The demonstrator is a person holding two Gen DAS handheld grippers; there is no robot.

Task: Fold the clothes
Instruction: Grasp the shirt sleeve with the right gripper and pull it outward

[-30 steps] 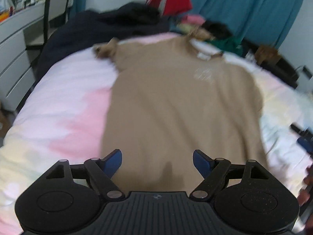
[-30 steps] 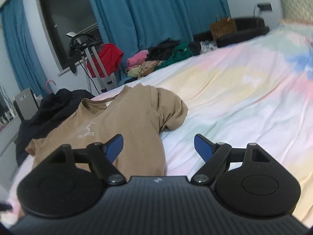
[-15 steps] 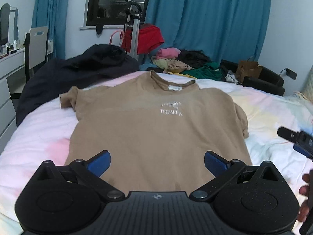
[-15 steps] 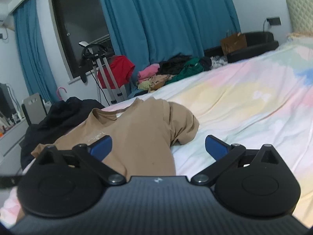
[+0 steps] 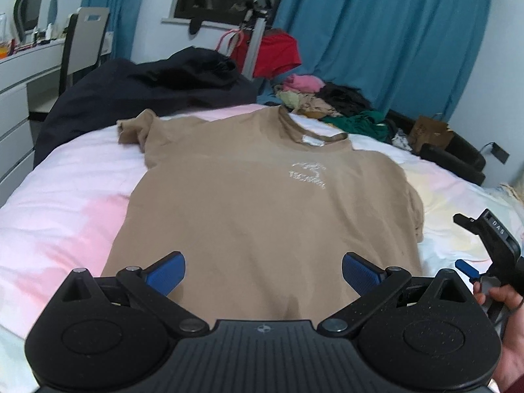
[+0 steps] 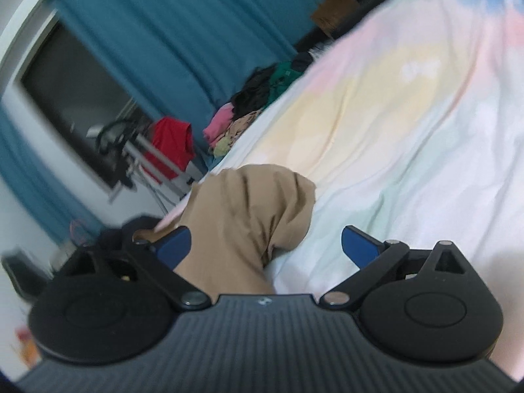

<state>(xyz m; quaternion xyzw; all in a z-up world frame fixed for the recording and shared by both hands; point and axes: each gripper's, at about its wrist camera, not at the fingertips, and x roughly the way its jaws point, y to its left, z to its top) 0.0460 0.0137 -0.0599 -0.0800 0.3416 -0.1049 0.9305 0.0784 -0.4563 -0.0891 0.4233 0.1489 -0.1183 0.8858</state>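
Far left of left wrist view: white table (image 5: 31, 65) with drawers, chair (image 5: 83, 42) against it. Next rightward: dark garment (image 5: 147, 88) heaped on far left corner of bed (image 5: 62, 190), pastel sheet in pink, white and yellow. Centre: tan T-shirt (image 5: 262, 203) spread flat on bed, front up, white chest print, collar toward far edge; left sleeve crumpled beside dark garment, right sleeve folded in at side. Left claw (image 5: 263, 273) over shirt's near hem, jaws standing wide apart, blue pads clear of cloth, nothing between them but shirt lying below. Behind: metal stand with red garment (image 5: 278, 54), blue curtains (image 5: 376, 39), mixed pile of clothes (image 5: 327, 101) at bed's far edge. Right edge: second claw unit seen side-on, gripped by a hand (image 5: 504, 330).

Right wrist view, strongly tilted and blurred. Left: window, stand, red garment. Centre: shirt's bunched right sleeve (image 6: 258, 216) on sheet. Right claw (image 6: 265, 245) jaws apart and closing; sleeve lying low between and ahead of them, left pad at or over tan cloth, contact not determinable; right pad over bare sheet. No grip evident. Right: bare pastel sheet.
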